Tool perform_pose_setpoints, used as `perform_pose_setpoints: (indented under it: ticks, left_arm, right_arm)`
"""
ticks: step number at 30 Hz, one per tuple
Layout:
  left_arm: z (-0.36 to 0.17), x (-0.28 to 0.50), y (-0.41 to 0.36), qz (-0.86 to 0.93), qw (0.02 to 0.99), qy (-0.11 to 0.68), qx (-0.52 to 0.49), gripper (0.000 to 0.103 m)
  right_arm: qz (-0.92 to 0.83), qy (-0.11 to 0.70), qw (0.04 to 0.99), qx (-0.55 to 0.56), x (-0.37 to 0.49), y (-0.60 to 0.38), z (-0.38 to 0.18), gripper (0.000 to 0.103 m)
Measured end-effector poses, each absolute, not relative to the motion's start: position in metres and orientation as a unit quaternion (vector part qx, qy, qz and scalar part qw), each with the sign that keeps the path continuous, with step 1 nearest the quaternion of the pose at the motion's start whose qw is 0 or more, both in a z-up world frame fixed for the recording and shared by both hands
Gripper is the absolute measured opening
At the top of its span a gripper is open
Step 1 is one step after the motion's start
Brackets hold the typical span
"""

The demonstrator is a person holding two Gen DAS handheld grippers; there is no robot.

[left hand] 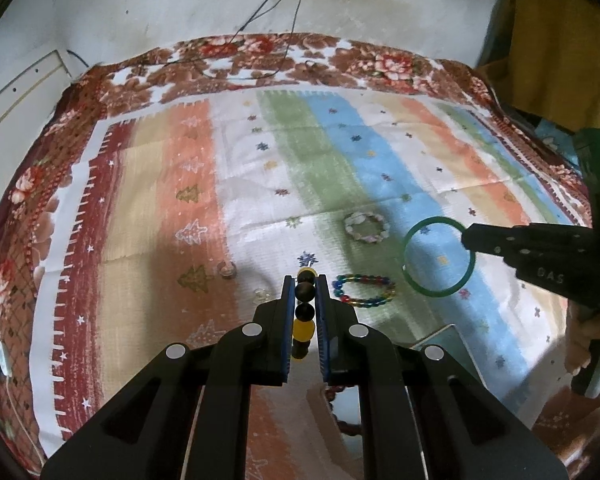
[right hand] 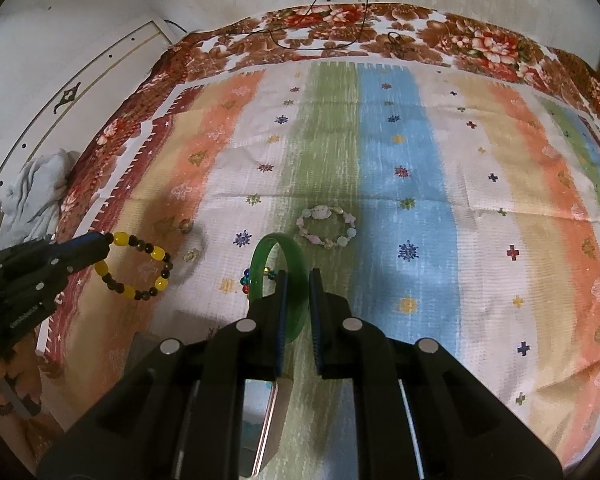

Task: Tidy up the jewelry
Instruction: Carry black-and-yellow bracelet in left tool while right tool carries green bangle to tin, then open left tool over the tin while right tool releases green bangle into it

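My left gripper [left hand: 305, 280] is shut on a yellow-and-black bead bracelet [left hand: 304, 304], held above the striped cloth; it also shows in the right wrist view [right hand: 134, 266] at the left gripper's tip [right hand: 107, 242]. My right gripper [right hand: 297, 276] is shut on a green bangle [right hand: 274, 258], held upright; in the left wrist view the bangle [left hand: 438, 258] hangs from the right gripper [left hand: 466, 238]. A pale shell bracelet [left hand: 366, 228] [right hand: 327, 226] and a multicoloured bead bracelet [left hand: 364, 289] [right hand: 246, 280] lie on the cloth.
A striped cloth [left hand: 380, 152] with a floral border covers the surface. Two small clear pieces [left hand: 226, 270] [left hand: 262, 294] lie left of my left gripper. A clear box edge [right hand: 272, 420] sits below my right gripper. Cables [left hand: 260, 12] trail at the far edge.
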State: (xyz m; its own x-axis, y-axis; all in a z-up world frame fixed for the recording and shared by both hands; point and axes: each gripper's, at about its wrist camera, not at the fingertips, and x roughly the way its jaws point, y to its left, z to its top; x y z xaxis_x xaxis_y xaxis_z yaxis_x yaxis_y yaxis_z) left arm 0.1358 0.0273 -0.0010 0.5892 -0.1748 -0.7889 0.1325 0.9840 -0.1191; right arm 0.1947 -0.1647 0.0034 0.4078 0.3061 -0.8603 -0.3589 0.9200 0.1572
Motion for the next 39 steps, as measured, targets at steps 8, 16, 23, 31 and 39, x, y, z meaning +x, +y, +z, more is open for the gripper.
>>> perform_pose_setpoints:
  ticks: [8, 16, 23, 31, 39]
  left_arm:
    - [0.013, 0.125, 0.022, -0.094, 0.899, 0.427, -0.022, 0.01]
    - [0.022, 0.113, 0.019, -0.105, 0.903, 0.416, -0.022, 0.01]
    - [0.026, 0.098, 0.013, -0.116, 0.906, 0.407, -0.02, 0.01]
    - [0.029, 0.075, 0.006, -0.131, 0.908, 0.398, -0.026, 0.01]
    - [0.016, 0.056, -0.008, -0.144, 0.901, 0.409, -0.017, 0.01]
  right_arm:
    - [0.203, 0.493, 0.845, -0.032, 0.179, -0.167, 0.015, 0.011]
    - [0.214, 0.475, 0.853, -0.032, 0.163, -0.171, 0.03, 0.011]
    - [0.229, 0.467, 0.853, -0.038, 0.146, -0.169, 0.036, 0.011]
    - [0.249, 0.462, 0.85, -0.045, 0.119, -0.165, 0.039, 0.011]
    - [0.271, 0.466, 0.84, -0.057, 0.094, -0.157, 0.034, 0.012]
